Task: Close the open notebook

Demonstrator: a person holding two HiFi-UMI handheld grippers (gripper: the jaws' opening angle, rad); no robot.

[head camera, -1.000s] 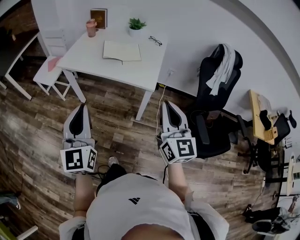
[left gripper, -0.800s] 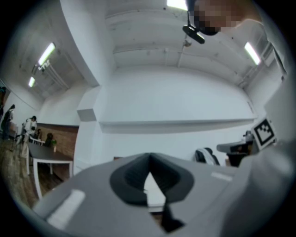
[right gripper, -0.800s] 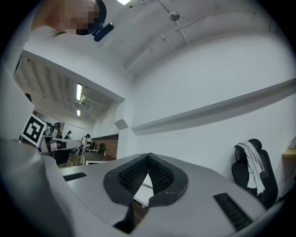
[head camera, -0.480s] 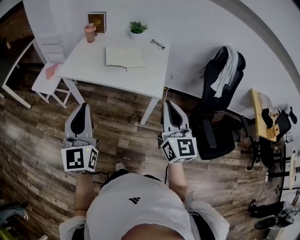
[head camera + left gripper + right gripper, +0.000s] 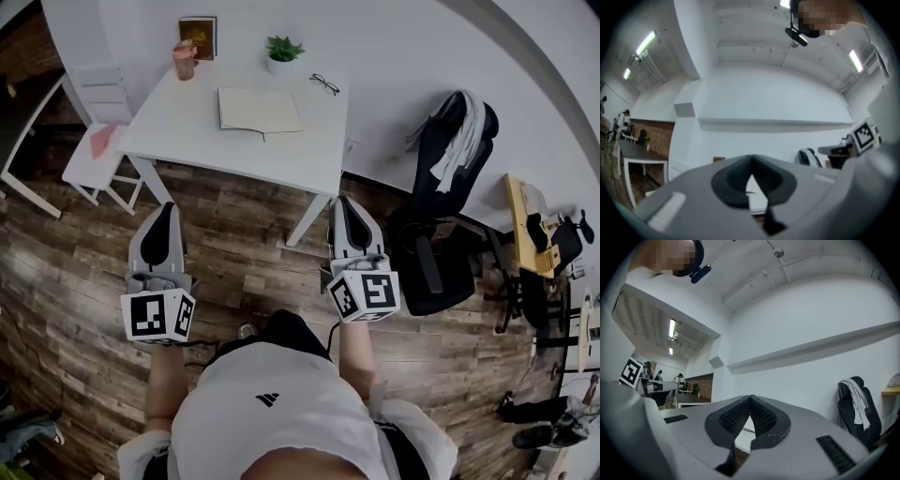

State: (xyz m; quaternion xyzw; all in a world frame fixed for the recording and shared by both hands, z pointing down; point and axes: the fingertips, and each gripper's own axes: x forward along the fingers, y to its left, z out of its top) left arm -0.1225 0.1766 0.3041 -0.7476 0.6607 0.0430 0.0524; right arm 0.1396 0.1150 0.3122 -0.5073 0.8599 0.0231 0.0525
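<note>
**Notebook [image 5: 260,110] lies open on the desk [image 5: 281,155]**

A pink cup [image 5: 185,59], a plant [image 5: 282,52] and glasses [image 5: 325,83] stand beyond it. Well short of the desk, over the wooden floor [image 5: 234,248], the left hand-held gripper [image 5: 168,209] and right hand-held gripper [image 5: 343,202] hang with jaws together, empty.

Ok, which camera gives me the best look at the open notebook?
Head view: the notebook lies open on the white table, both pages visible. Both gripper views show only a pale sliver behind shut jaws, no recognisable notebook.
</note>
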